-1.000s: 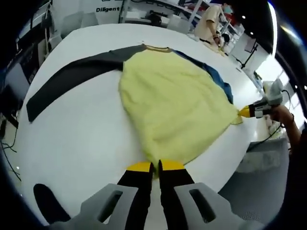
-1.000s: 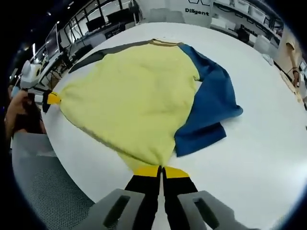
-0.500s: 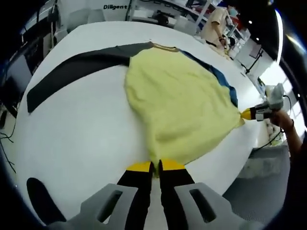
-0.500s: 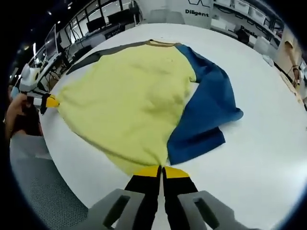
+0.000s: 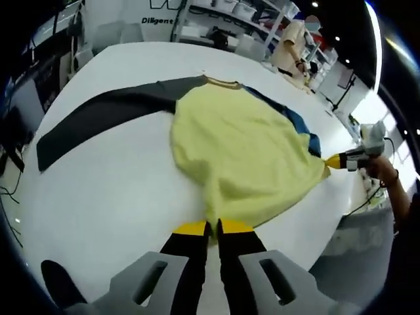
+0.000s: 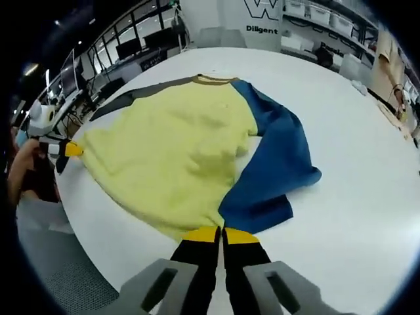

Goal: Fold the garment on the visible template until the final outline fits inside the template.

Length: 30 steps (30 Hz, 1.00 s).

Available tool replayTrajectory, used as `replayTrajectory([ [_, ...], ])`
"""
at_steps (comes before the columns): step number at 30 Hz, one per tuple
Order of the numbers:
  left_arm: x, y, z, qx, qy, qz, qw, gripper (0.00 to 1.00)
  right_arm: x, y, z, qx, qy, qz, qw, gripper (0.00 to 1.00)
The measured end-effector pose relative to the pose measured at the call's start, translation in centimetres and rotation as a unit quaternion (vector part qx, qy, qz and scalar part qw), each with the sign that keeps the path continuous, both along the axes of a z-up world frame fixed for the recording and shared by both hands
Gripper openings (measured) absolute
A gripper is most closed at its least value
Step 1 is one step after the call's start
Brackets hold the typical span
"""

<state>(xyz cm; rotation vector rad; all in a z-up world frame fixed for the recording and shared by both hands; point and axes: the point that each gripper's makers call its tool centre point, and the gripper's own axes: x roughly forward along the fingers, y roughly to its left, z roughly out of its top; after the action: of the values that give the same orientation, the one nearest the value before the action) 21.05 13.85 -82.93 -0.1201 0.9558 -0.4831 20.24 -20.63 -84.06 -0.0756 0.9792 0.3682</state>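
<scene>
A yellow shirt (image 5: 243, 151) with one dark grey sleeve (image 5: 105, 115) and one blue sleeve (image 6: 275, 161) lies spread on the white round table (image 5: 105, 197). My left gripper (image 5: 210, 228) is shut on one bottom corner of the yellow hem. My right gripper (image 6: 219, 234) is shut on the other hem corner, beside the blue sleeve. The right gripper (image 5: 336, 161) comes into the left gripper view at the shirt's far corner. At the left of the right gripper view the left gripper (image 6: 69, 149) holds its corner. The grey sleeve (image 6: 125, 98) stretches away from the collar (image 6: 213, 79).
The table edge runs close behind both held corners, with grey floor (image 6: 59, 262) below. A person (image 5: 295, 42) stands at benches beyond the table. Shelves and a sign (image 6: 262, 20) line the back wall. A hand (image 5: 384, 174) holds the right gripper.
Both grippers kept their hold on the hem corners. The shirt body has shifted slightly across the table toward the collar side, and the blue sleeve now lies more spread out.
</scene>
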Motion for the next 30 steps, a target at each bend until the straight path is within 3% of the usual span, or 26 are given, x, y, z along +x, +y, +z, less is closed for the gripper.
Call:
replayTrajectory([
  [11, 2.7, -0.3, 0.2, -0.008, -0.016, 0.026, 0.9995, 0.02, 3.3, 0.3, 0.6, 0.012, -0.031, -0.018, 0.9993, 0.0],
  [15, 3.7, -0.1, -0.5, -0.001, -0.018, 0.035, 0.9992, 0.02, 4.8, 0.4, 0.3, 0.007, -0.047, -0.014, 0.9988, 0.0],
  [17, 4.4, 0.5, -1.7, 0.022, -0.013, 0.045, 0.9986, 0.02, 5.3, 0.2, 0.0, 0.005, -0.046, -0.019, 0.9987, 0.0],
  [23, 4.8, 0.6, -3.1, 0.033, -0.006, 0.049, 0.9982, 0.03, 5.8, 0.0, -1.0, -0.005, -0.036, -0.015, 0.9992, 0.0],
  [30, 5.0, 0.9, -3.1, 0.022, -0.011, 0.054, 0.9982, 0.06, 6.1, -0.3, -1.4, 0.007, -0.037, -0.031, 0.9988, 0.0],
])
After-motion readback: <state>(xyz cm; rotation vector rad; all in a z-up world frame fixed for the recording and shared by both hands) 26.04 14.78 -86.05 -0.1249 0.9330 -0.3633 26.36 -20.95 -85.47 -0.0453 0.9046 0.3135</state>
